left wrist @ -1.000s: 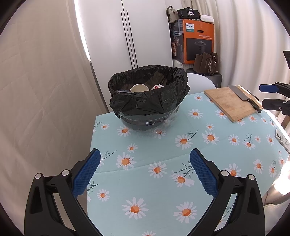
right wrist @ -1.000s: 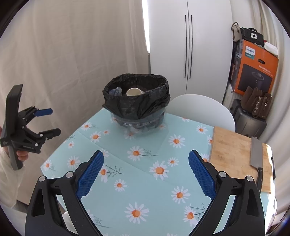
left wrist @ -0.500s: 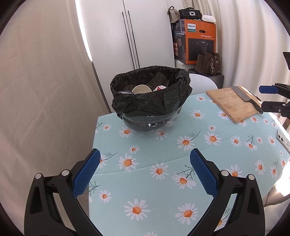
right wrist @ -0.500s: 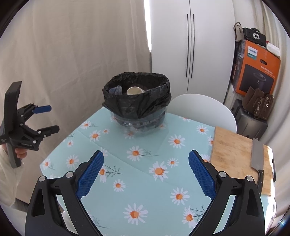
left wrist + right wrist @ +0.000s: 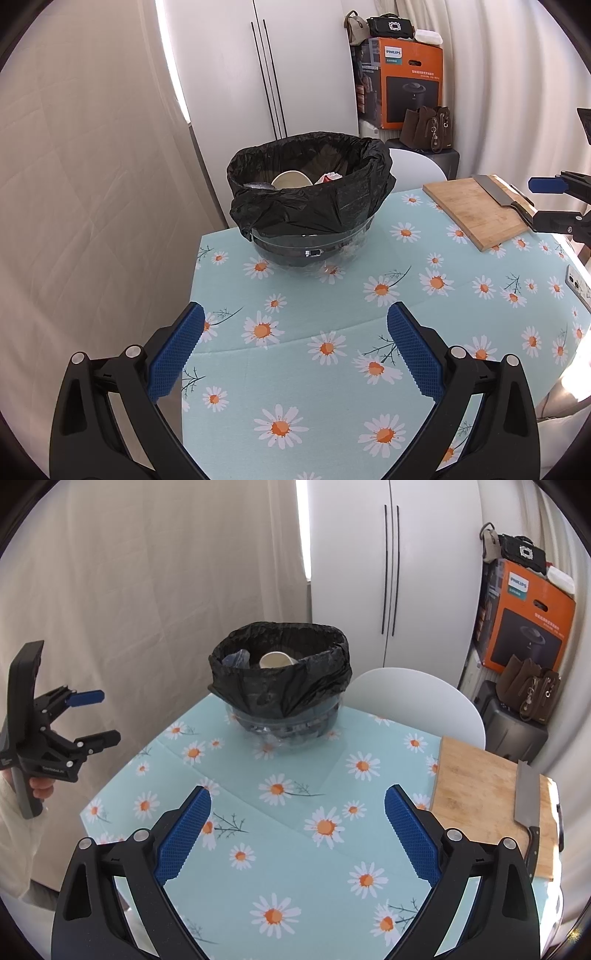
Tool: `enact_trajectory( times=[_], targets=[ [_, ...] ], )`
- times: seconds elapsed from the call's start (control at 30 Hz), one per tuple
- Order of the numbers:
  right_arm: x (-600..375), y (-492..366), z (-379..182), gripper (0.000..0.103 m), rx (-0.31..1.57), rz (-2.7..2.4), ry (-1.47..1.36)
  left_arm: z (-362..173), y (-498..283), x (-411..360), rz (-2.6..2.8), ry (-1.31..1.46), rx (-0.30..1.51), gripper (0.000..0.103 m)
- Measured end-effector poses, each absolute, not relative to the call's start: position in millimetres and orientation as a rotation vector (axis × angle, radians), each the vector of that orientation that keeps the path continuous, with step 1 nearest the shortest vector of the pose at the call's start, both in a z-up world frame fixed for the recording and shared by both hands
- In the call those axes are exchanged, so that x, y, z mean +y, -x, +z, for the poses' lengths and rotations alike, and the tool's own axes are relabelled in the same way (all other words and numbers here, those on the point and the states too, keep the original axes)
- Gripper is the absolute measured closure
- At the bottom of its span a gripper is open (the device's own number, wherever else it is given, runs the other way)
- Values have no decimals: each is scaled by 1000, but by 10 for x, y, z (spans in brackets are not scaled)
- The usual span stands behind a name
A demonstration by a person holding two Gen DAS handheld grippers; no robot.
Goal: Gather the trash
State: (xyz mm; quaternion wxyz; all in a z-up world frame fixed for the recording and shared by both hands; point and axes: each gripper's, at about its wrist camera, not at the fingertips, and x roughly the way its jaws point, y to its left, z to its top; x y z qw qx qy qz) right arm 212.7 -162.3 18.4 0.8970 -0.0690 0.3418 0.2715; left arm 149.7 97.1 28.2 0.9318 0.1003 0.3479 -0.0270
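Worktop (image 5: 332, 369): daisy cloth.
Bin (image 5: 310, 206): black-lined, at far edge, holding cup (image 5: 291, 181) and scraps.
Board (image 5: 484, 797): on the right, knife (image 5: 526, 801) lying on it.
Left hand-held gripper (image 5: 295, 350): spread wide, nothing held.
Right hand-held gripper (image 5: 297, 830): spread wide, nothing held.

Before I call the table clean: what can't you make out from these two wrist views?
- Bin bottom, both views: the black bag's rim and the paper cup hide anything deeper.
- Item at the table's right edge, left wrist view: cut off by the frame, probably a phone.
- Table nearest the cameras: behind the open left gripper and right gripper.
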Motion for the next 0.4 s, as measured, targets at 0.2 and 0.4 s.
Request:
enact_trajectory(
  times=[0.2, 0.4],
  targets=[
    [-1604, -2147, 163, 12, 711, 563, 145, 272, -1505, 1009, -50, -194, 717, 6],
    [-1584, -2168, 154, 12, 713, 567, 147, 267, -1530, 1085, -29, -171, 730, 6]
  ],
)
